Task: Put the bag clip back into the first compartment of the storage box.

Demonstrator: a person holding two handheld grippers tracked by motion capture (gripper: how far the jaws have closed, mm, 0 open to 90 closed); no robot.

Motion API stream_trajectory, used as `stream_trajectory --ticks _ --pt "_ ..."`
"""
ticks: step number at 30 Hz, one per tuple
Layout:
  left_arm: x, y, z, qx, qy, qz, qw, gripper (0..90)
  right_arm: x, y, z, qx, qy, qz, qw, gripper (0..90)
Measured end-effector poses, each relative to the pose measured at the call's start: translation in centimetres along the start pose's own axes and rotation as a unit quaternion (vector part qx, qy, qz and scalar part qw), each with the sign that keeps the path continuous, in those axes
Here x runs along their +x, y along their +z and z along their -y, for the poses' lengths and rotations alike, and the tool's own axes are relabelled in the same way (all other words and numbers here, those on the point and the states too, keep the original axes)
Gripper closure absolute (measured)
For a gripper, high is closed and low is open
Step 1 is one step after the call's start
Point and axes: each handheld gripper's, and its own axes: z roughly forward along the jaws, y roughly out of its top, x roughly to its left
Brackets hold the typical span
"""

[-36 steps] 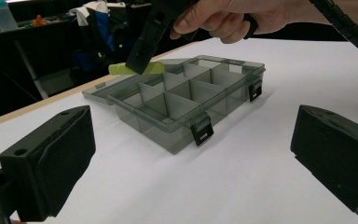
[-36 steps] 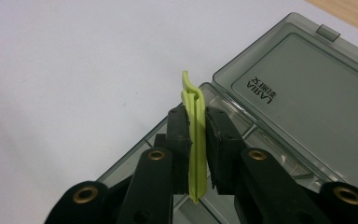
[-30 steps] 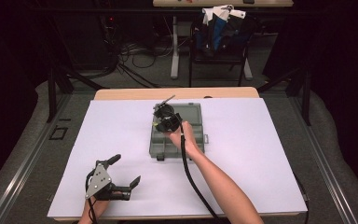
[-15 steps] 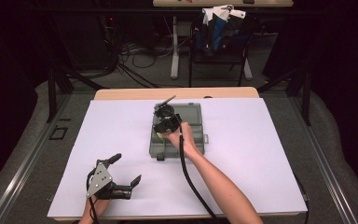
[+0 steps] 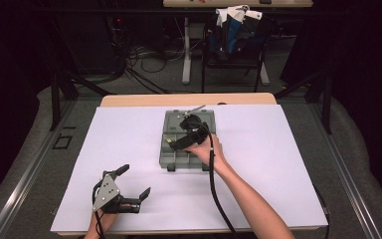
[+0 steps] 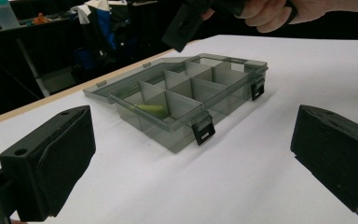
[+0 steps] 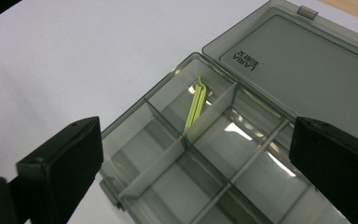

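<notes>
— Which step is in hand?

— I'd judge it the approach for a pick. The right gripper point(image 5: 179, 143) hangs over the open compartment box point(image 5: 171, 130), jaws spread wide with nothing between them. Straight ahead of those jaws, in the right gripper view, a yellow-green clip point(image 7: 195, 104) lies in the compartment next to the hinge, leaning against a divider point(image 7: 212, 113).

— And the other hand?

— The left gripper point(image 5: 134, 186) rests on the white sheet point(image 5: 288, 164) well short of the box, its jaws also spread and empty (it looks to be waiting). From its camera the box point(image 6: 182, 100) sits ahead on the sheet, latches point(image 6: 203, 130) facing it.

— What does the next move call for?

— Lowering the right jaws into that one cell so they straddle the clip. The clip is thin and hugs the divider, so one jaw must slip between clip and wall; a slight turn of the wrist to line up with its length would probably help.

— Room to work?

— Tight inside: dividers on each side of the jaws, the box's outer wall beyond. The lid point(image 7: 303, 60) lies flat past the hinge, out of the way. Above and around the box the sheet is bare, so retreat upward is free.
</notes>
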Motion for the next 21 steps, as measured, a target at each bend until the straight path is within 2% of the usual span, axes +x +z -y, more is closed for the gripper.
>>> stream_trajectory --ticks 10,16,21 --pt "0.0 0.0 0.0 0.0 0.0 0.0 1.0 0.0 0.0 -4.1 3.0 -0.034 -0.033 -0.007 0.9988 0.0" --pt "0.1 0.0 0.0 0.001 0.0 0.001 1.0 0.0 0.1 -6.6 6.0 -0.052 -0.056 0.005 0.9971 0.0" --pt "0.0 0.1 0.0 0.001 -0.001 0.002 1.0 0.0 -0.2 -8.5 8.5 -0.064 -0.063 0.016 0.9959 0.0"
